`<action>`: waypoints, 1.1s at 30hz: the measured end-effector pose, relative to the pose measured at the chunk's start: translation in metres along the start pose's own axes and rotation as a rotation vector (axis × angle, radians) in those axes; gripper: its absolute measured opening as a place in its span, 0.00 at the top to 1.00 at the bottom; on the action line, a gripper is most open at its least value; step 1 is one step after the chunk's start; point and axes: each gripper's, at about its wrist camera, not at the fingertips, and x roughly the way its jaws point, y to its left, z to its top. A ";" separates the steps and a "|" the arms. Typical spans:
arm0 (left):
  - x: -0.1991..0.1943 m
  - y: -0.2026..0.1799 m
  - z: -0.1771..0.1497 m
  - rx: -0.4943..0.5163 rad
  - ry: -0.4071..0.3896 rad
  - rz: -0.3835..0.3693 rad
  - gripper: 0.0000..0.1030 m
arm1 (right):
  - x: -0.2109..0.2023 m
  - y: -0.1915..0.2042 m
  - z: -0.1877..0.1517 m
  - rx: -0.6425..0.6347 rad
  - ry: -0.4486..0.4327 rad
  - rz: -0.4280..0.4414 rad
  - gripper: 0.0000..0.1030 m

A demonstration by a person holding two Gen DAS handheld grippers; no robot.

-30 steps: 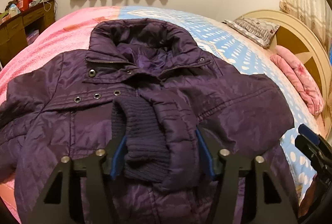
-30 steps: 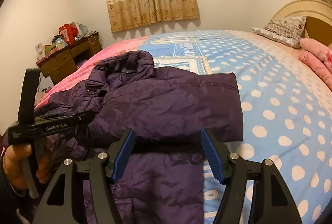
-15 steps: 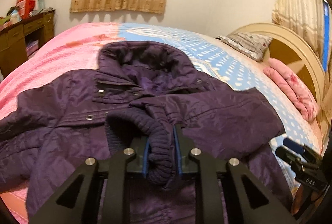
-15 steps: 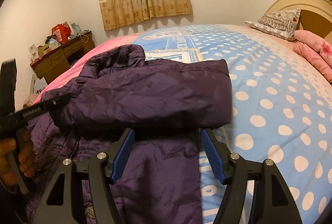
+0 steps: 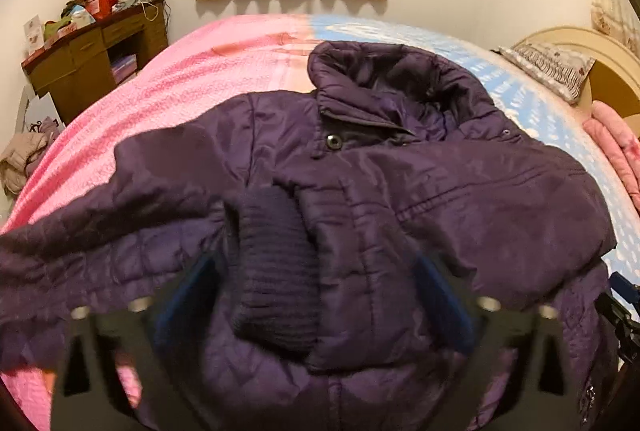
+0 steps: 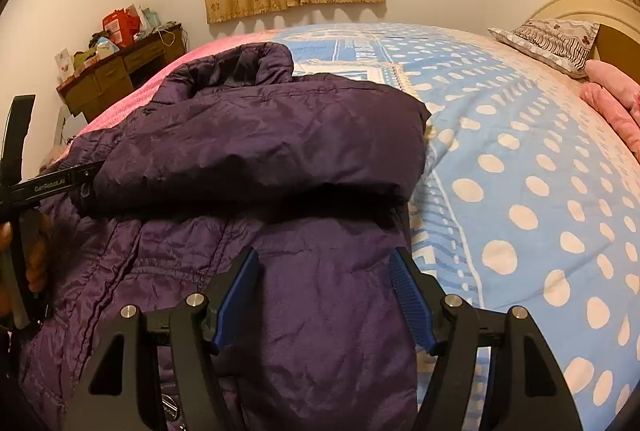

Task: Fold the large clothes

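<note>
A large purple padded jacket (image 5: 440,191) lies face up on the bed, collar toward the far wall. Its right sleeve is folded across the chest, and the dark knit cuff (image 5: 272,263) rests on the front. My left gripper (image 5: 312,295) is open, motion-blurred, with its fingers either side of the cuff and sleeve end. My right gripper (image 6: 324,291) is open and empty over the jacket's lower right body (image 6: 304,311), just below the folded sleeve (image 6: 260,147). The left gripper's body also shows at the left edge of the right wrist view (image 6: 24,187).
The bed has a pink cover (image 5: 160,103) on the left and a blue dotted cover (image 6: 520,171) on the right. A pillow (image 6: 556,39), pink blankets (image 5: 616,151) and headboard are far right. A cluttered wooden desk (image 5: 92,59) stands far left.
My left gripper was shut on the knit cuff half a second ago and has opened; the cuff now lies on the jacket front. The right gripper stayed open and shifted slightly.
</note>
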 end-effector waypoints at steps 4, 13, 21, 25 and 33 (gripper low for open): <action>0.018 0.003 -0.003 -0.028 0.083 -0.018 0.00 | 0.001 -0.001 -0.002 0.008 0.002 -0.001 0.32; -0.035 0.010 0.002 -0.007 -0.019 -0.025 0.00 | -0.010 -0.010 0.001 0.042 -0.040 0.029 0.32; -0.095 0.040 -0.008 0.041 -0.094 0.026 0.00 | -0.059 -0.012 0.008 0.020 -0.123 0.018 0.32; -0.119 0.087 -0.030 0.015 -0.083 0.133 0.00 | -0.080 -0.004 0.007 -0.040 -0.154 0.019 0.31; -0.133 0.236 -0.080 -0.304 0.030 0.388 0.00 | -0.092 0.022 0.011 -0.120 -0.193 0.038 0.30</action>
